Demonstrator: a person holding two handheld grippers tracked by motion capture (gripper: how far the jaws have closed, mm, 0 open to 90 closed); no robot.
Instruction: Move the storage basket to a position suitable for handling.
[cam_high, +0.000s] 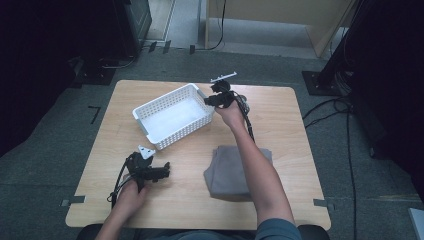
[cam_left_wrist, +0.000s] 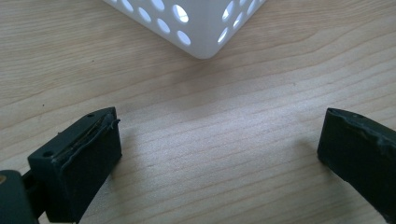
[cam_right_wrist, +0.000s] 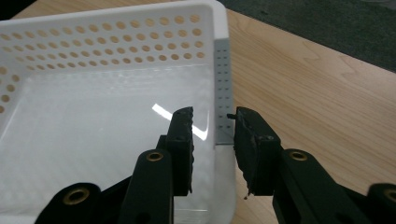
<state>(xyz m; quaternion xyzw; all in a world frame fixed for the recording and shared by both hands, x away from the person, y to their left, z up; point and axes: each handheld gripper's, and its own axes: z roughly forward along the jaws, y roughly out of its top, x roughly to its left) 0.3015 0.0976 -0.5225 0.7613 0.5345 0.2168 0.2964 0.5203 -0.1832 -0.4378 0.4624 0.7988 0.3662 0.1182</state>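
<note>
**Mia:** Basket (cam_high: 172, 116) first! Where is the white basket sitting?

**Ben:** It is sitting in the upper middle of the high view, on the wooden table (cam_high: 280, 130), turned a bit crooked. Nothing is lying inside it.

**Mia:** What is sitting at the far left?

**Ben:** The left gripper (cam_high: 162, 171) is resting low on the left of the high view, with a hand (cam_high: 127, 197) holding it. It is pointing to the right, well apart from the basket.

**Mia:** Are its jaws open?

**Ben:** Yes, they are standing wide open. In the left gripper view its pads (cam_left_wrist: 88, 168) are sitting far apart with just bare table between them. A basket corner (cam_left_wrist: 205, 49) is peeking in at the top.

**Mia:** And going right?

**Ben:** A grey cloth (cam_high: 227, 172) is lying folded in the lower middle, under the person's right arm.

**Mia:** And the right gripper (cam_high: 209, 100)?

**Ben:** It is reaching to the basket's right corner, in the upper middle. In the right gripper view (cam_right_wrist: 212, 140) its jaws are standing on either side of the basket's wall (cam_right_wrist: 223, 93), one inside and one outside. They are only partly open. A small gap is showing beside the wall, so they are not squeezing it.
</note>
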